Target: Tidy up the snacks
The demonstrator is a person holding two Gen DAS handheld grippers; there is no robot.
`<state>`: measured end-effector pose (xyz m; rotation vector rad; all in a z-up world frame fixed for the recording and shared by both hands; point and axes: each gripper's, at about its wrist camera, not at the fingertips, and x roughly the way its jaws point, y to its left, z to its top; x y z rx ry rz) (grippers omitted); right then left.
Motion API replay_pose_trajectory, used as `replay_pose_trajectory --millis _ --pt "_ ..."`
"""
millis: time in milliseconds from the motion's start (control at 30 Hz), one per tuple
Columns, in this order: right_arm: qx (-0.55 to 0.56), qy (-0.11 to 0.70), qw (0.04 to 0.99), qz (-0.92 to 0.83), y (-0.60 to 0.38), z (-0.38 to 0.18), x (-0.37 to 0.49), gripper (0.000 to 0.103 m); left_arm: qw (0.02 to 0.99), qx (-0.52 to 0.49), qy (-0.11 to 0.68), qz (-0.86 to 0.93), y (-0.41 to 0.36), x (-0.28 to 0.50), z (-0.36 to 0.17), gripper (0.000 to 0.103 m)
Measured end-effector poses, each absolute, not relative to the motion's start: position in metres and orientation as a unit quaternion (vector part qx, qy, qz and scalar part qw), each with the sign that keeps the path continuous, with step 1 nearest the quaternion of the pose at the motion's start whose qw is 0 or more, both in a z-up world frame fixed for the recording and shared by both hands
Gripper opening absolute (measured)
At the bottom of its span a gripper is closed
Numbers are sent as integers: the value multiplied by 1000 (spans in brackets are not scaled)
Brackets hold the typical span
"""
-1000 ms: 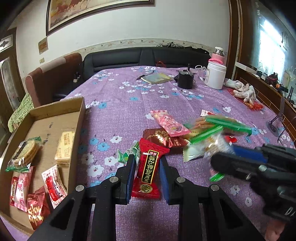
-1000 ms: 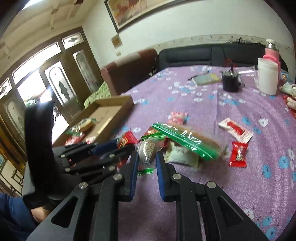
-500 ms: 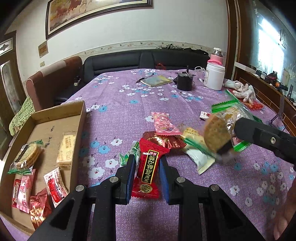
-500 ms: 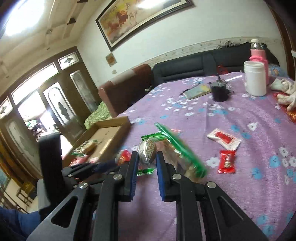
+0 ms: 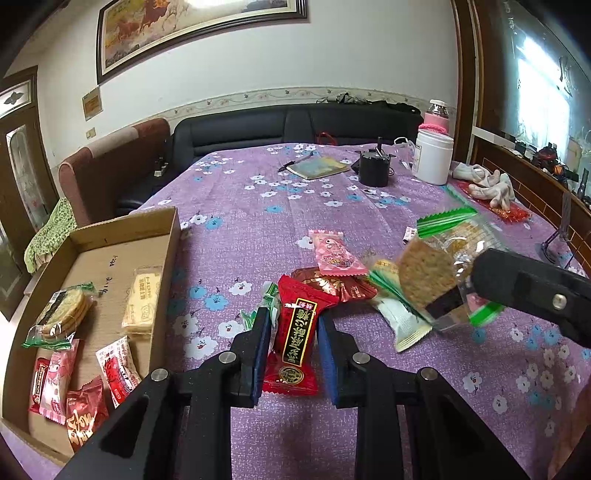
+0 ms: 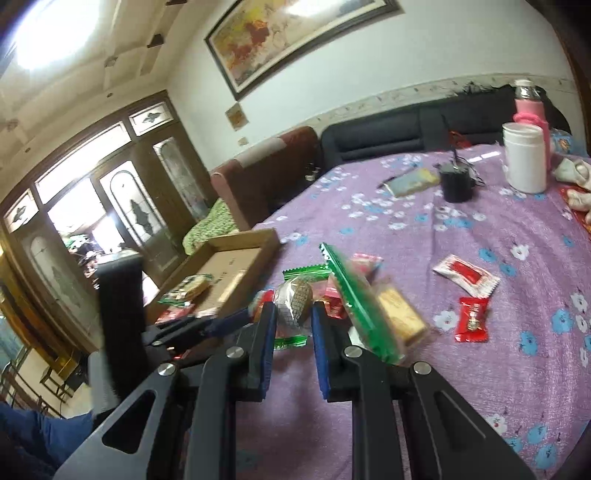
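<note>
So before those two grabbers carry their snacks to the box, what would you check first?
1. Right gripper shut on the green-edged cracker pack: ok.
2. Pack lifted off the table: ok.
3. Left gripper jaws around the red candy packet: ok, though whether they pinch it, cannot tell.
4. Free floor in the cardboard box: ok.
5. A second green pack hanging alongside, whether it is also gripped: cannot tell.

Lit brightly by daylight from the window [image 5: 532, 74] at right and the glazed doors [image 6: 92, 218], both blown out to glare. Warped strongly by fisheye, with dark vignetted corners. Smeared by motion blur across the green-edged cracker packet [image 6: 365, 314] and the painting [image 6: 291, 33]. Cast soft shadows under the snacks on the tablecloth [image 5: 258, 221].
</note>
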<state>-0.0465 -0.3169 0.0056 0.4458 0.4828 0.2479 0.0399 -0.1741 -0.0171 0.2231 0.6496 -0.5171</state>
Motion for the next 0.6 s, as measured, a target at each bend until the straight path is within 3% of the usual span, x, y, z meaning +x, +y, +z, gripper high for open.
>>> replay_pose_trajectory --millis 267,400,600 --pt "210 230 946 86 -318 8 -49 19 911 110 312 -244 -175 40 -17 26" --pt "276 247 920 126 -330 -2 -46 19 911 111 314 -242 -175 40 -18 26" --pt "241 251 932 102 -321 -1 -47 19 912 113 314 -240 -176 40 -19 27"
